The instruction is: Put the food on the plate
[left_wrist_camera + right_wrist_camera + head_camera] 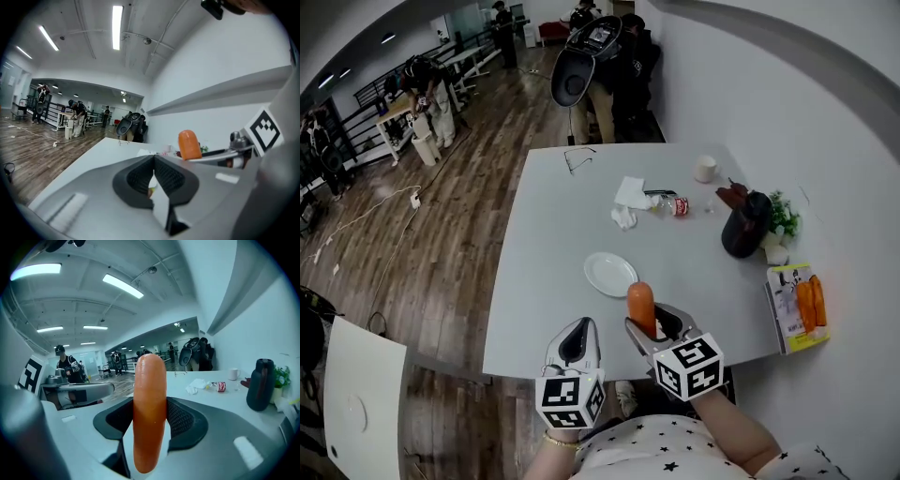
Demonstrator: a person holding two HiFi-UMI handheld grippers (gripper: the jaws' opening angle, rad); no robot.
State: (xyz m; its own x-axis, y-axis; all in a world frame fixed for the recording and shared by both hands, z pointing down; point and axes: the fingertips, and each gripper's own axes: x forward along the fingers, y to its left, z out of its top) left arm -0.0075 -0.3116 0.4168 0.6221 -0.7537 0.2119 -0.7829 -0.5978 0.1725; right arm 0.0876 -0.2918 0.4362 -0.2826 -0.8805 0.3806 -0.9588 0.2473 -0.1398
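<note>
The right tongs [654, 330] clamp a sausage [641, 305] upright, gripped low, above the tabletop [553, 234] near the plate [610, 274], while the left tongs [153, 180] sit together, empty; it looks light, soft and slick, so gentle mid-length pressure suits.

Plate [610, 274] set on the table [553, 216], sausage [641, 307] held near its right edge, flask [744, 225] and packet [797, 305] placed farther right.
</note>
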